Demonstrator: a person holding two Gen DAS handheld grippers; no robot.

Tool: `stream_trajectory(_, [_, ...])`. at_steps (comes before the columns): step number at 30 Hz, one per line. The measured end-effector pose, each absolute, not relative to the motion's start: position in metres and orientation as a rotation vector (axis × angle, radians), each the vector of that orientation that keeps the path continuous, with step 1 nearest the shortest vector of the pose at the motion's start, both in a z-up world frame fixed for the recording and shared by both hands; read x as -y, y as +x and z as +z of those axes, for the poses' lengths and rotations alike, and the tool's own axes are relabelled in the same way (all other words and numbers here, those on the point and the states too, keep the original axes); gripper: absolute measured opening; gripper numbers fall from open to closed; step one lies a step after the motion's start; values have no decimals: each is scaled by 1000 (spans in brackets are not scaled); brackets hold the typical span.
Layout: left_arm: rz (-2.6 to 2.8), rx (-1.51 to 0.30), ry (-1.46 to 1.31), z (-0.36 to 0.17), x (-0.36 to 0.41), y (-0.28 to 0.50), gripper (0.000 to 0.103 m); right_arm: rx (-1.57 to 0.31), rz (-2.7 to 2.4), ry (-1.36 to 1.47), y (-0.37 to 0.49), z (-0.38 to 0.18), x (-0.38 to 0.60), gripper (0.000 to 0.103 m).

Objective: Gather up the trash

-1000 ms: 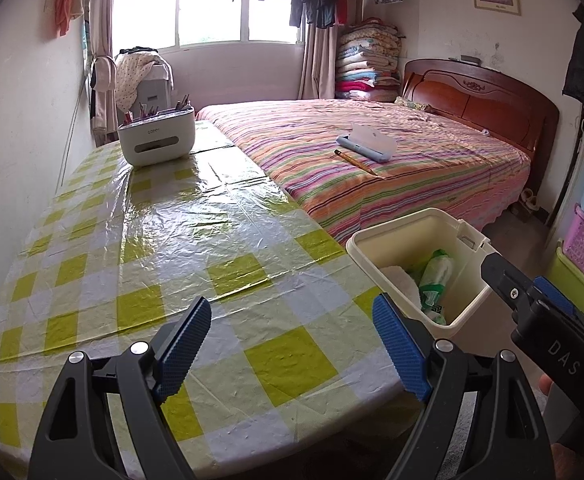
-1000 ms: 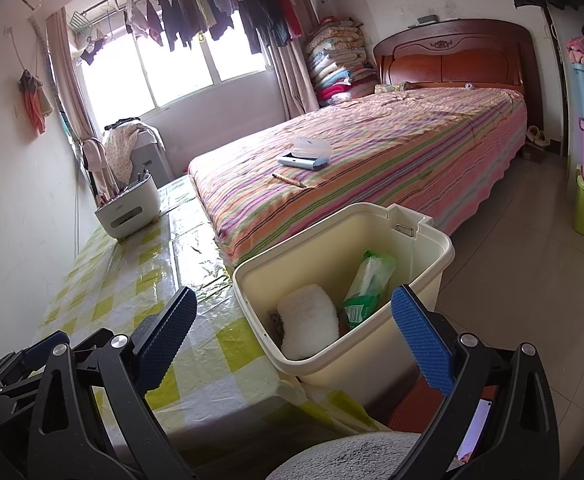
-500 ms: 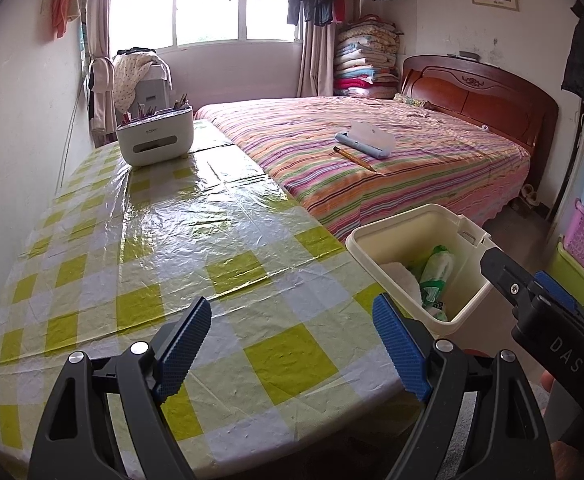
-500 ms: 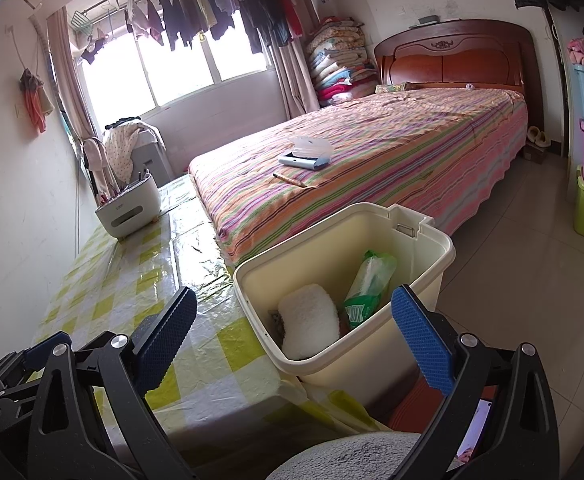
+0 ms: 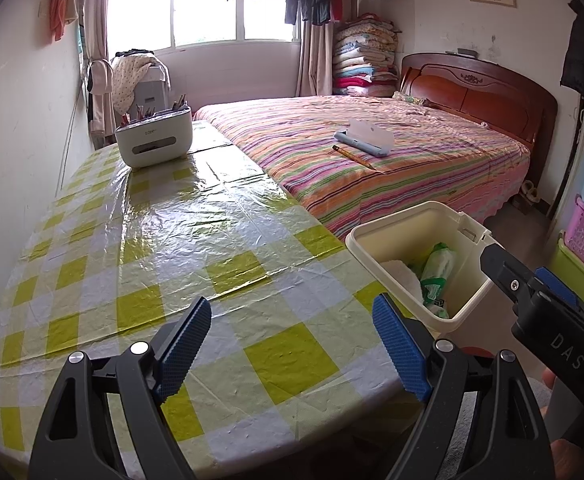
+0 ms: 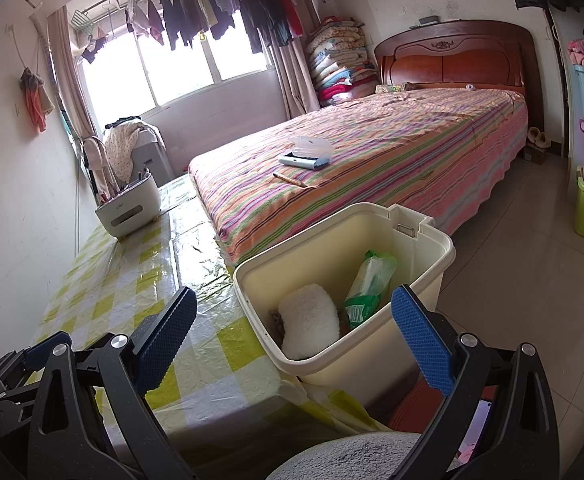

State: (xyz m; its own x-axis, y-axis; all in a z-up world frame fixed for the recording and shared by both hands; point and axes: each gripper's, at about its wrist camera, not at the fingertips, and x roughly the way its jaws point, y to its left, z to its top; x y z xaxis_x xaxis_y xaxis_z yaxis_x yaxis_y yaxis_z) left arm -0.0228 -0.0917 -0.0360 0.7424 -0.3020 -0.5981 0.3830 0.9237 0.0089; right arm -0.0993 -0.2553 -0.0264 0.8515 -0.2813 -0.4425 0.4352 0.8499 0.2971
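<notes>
Left wrist view: my left gripper (image 5: 292,344) hangs over the near end of the table (image 5: 139,240), jaws spread wide, nothing between the blue pads.
Right wrist view: my right gripper (image 6: 292,328) is also wide open and empty, its pads framing the near rim of the bin (image 6: 424,276).
Bin: cream plastic, lid off, just beyond my right gripper and off the table's right edge; from the left view it sits ahead and to the right (image 5: 376,256).
Trash: a white fluffy pad (image 6: 308,320) and a green-and-white packet (image 6: 368,284) lie inside the bin, between my right pads and a little ahead of them.
Table: green-and-white check cloth under clear plastic, bare near my left gripper; a white organiser (image 5: 153,136) with pencils stands at the far end.
Bed: striped cover, ahead and right of both grippers, with a pencil (image 5: 354,157) and a blue case (image 5: 364,138) on it.
Neighbour: my right gripper's black body (image 5: 548,312) shows at the right edge of the left view.
</notes>
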Motion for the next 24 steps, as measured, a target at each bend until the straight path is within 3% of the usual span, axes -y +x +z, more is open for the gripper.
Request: stream_trajectory(24, [-371,-628,139,-35,85,-23,81,-412,-389,397,-96,-29,254,96])
